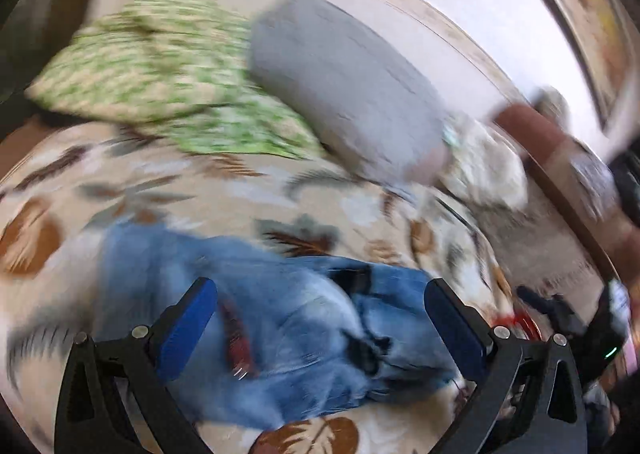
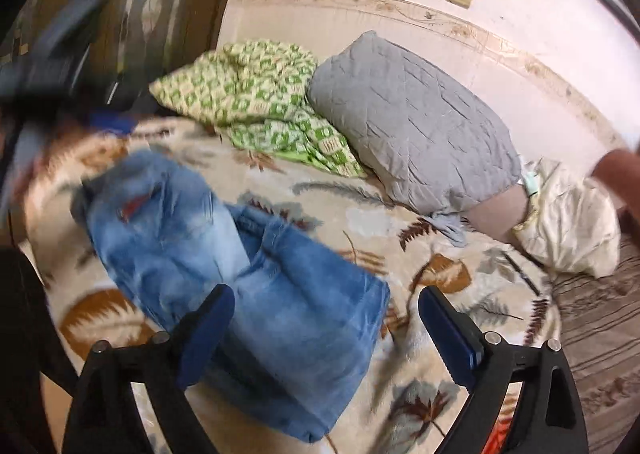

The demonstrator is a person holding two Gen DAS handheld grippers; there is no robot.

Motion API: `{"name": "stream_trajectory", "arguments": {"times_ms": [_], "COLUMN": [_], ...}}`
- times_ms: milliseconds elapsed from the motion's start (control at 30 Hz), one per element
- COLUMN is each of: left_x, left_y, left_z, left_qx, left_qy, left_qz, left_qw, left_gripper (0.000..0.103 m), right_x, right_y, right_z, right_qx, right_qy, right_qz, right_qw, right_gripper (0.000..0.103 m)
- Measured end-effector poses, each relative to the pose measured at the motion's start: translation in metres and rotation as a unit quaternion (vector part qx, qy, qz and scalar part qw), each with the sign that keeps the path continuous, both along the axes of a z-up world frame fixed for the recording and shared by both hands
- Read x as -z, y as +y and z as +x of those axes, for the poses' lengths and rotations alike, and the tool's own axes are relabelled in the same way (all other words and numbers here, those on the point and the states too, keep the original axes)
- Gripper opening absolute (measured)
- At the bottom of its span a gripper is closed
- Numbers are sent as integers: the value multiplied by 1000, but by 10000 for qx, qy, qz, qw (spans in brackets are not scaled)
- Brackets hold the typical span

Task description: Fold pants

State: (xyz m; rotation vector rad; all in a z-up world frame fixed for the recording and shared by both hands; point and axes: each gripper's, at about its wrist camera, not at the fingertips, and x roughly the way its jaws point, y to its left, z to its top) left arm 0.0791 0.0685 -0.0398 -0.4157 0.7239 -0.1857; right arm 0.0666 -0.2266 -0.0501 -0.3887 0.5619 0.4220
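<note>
Blue jeans (image 1: 280, 318) lie bunched on a leaf-print blanket (image 1: 224, 190). My left gripper (image 1: 320, 318) is open just above them, its blue pads wide apart, holding nothing. In the right wrist view the jeans (image 2: 248, 278) lie in a thick folded heap. My right gripper (image 2: 326, 328) is open and empty over their near right edge. The other gripper shows blurred at the far right of the left wrist view (image 1: 576, 318) and at the far left of the right wrist view (image 2: 48, 66). Both views are motion-blurred.
A grey pillow (image 2: 412, 122) and a green-patterned pillow (image 2: 248, 94) lie at the far end against the wall. A cream cloth (image 2: 568, 214) sits at the right by a brown bed edge. A dark wooden door (image 2: 152, 6) stands at the left.
</note>
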Motion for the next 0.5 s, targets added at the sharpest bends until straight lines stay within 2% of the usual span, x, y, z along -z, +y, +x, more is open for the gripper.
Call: {"name": "stream_trajectory", "arguments": {"times_ms": [67,200,300,333,433,500], "left_x": [8,27,47,53,80,95], "left_y": [7,23,37,40,54,57], "left_z": [-20,-62,-88,-93,-103,-105], "left_qx": [-417,-1159,-1603,-1726,-1898,-2029], "left_qy": [-58,-185,-212,-220,-119,31], "left_qz": [-199,-665,-1031,-1133,-1633,-1705], "left_qw": [9989,9909,9814,9782,9681,9642], "left_gripper": [103,103,103,103,103,103], "right_x": [-15,-41,-55,-58,-54,-47], "right_y": [3,27,64,84,129,159], "right_z": [17,48,74,84,100,105], "right_qx": [-325,-1143,-1773,-2060,-2547,-2784], "right_qy": [187,485,871,1074,1423,1559], "right_qz": [210,405,405,338,138,-74], "right_qw": [9991,9914,9795,9721,9564,9477], "right_gripper": [95,95,95,95,95,95]}}
